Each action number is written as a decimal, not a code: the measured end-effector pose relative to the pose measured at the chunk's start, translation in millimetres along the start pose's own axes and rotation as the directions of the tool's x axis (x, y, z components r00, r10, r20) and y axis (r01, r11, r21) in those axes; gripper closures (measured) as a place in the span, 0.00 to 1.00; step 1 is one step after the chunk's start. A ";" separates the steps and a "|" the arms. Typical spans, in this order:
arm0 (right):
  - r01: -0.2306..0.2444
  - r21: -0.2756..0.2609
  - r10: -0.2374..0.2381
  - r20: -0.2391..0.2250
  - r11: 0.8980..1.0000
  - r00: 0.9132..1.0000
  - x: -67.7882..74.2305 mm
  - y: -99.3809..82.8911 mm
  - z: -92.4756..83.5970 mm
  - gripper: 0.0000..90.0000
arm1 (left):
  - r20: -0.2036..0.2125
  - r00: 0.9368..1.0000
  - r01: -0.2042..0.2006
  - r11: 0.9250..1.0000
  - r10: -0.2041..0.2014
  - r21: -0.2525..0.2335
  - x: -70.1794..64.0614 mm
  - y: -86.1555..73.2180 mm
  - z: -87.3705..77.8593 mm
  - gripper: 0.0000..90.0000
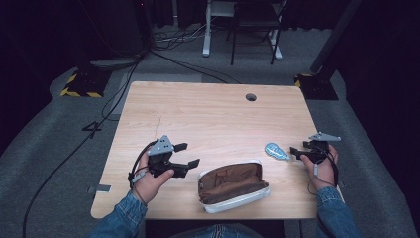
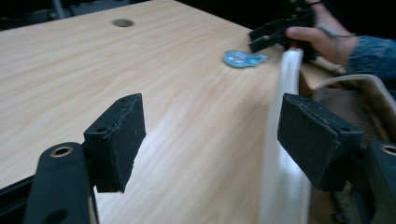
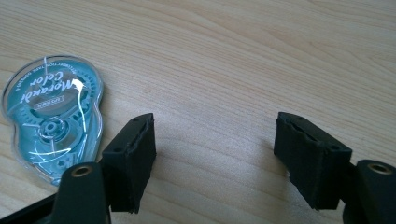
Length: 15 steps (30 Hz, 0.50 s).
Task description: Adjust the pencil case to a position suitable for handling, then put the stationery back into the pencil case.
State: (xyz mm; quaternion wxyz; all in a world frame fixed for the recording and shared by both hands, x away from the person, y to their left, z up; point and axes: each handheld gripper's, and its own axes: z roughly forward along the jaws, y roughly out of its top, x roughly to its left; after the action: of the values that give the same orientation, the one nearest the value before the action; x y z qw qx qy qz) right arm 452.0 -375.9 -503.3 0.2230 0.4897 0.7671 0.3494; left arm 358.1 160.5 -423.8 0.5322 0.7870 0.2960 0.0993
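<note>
1. Left gripper [image 1: 190, 154] was held in the person's left hand [image 1: 148, 182] above the near left part of the table [image 1: 208, 114], jaws pointing right toward the pouch. Its jaws stood wide apart with nothing between them; in the left gripper view the pads [image 2: 119, 140] bracketed bare wood and the pouch's white edge, touching neither.
2. Right gripper [image 1: 296, 150] was held in the person's right hand [image 1: 324, 166] near the right edge of the table, jaws pointing left. Its jaws stood open, with bare tabletop between the pads [image 3: 133, 161] in the right gripper view; nothing was gripped.
3. Correction tape dispenser [image 1: 277, 150], a clear blue teardrop-shaped case with printed lettering, lay flat on the wood just beside the right gripper's jaws. In the right gripper view it [image 3: 51, 119] lay outside the left-hand pad, partly hidden behind it; whether the two touched could not be told.
4. Pouch [image 1: 234, 186], white outside with a brown lining, lay unzipped and open at the near edge of the table, between the two grippers and just beside the left one.
5. Table carried a round cable hole [image 1: 250, 97] toward its far side, well apart from both grippers. Denim sleeves [image 1: 121, 218] covered both forearms.
</note>
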 end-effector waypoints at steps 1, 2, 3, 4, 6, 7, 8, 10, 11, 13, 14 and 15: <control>0.000 0.000 0.000 0.000 1.000 1.000 0.0 0.0 0.0 0.33 | -0.024 1.000 0.003 1.000 -0.003 0.001 3.4 0.3 -2.8 0.27; 0.000 0.000 0.000 0.000 1.000 1.000 0.0 0.0 0.0 0.33 | -0.044 0.999 0.006 1.000 -0.006 0.001 6.4 0.2 -5.0 0.27; -0.001 0.001 0.001 0.000 1.000 1.000 0.0 0.1 0.0 0.33 | -0.059 0.998 0.009 1.000 -0.009 -0.002 9.6 -0.3 -7.4 0.27; -0.001 0.001 0.001 -0.001 1.000 1.000 0.0 0.2 0.1 0.33 | -0.075 0.997 0.014 1.000 -0.014 -0.003 13.4 -0.9 -10.3 0.27; -0.004 0.003 0.004 -0.001 1.000 1.000 0.2 0.4 0.1 0.33 | -0.107 0.994 0.015 1.000 -0.015 -0.004 19.6 -1.6 -14.7 0.27; -0.004 0.003 0.004 -0.001 1.000 1.000 0.2 0.4 0.2 0.33 | -0.128 0.992 0.017 1.000 -0.018 -0.004 22.8 -2.2 -16.6 0.26; -0.004 0.004 0.004 0.000 1.000 1.000 0.3 0.5 0.2 0.33 | -0.146 0.989 0.024 1.000 -0.023 -0.001 25.9 -3.0 -18.5 0.26; -0.006 0.005 0.006 0.002 1.000 1.000 0.5 0.6 0.2 0.33 | -0.188 0.982 0.031 0.999 -0.026 0.022 36.3 -6.4 -21.7 0.26; -0.010 0.006 0.010 0.005 1.000 1.000 1.0 0.8 0.2 0.33 | -0.198 0.979 0.046 0.999 -0.041 0.021 40.6 -8.8 -22.4 0.26; -0.016 0.004 0.015 0.010 1.000 1.000 1.4 1.1 0.6 0.33 | -0.209 0.977 0.055 0.998 -0.048 0.026 45.5 -11.5 -23.1 0.26; -0.024 0.003 0.024 0.010 1.000 1.000 1.9 1.4 0.6 0.34 | -0.233 0.970 0.078 0.996 -0.065 0.043 54.4 -17.8 -22.6 0.25; -0.028 0.003 0.028 0.005 1.000 1.000 2.1 1.8 0.5 0.35 | -0.241 0.968 0.080 0.995 -0.064 0.055 59.3 -21.2 -21.8 0.25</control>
State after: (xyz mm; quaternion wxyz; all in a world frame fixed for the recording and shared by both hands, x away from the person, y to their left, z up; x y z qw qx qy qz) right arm 452.5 -373.3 -502.3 0.2193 0.5018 0.7600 0.3501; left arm 387.9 216.9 -443.2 0.4704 0.7747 0.3894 0.1643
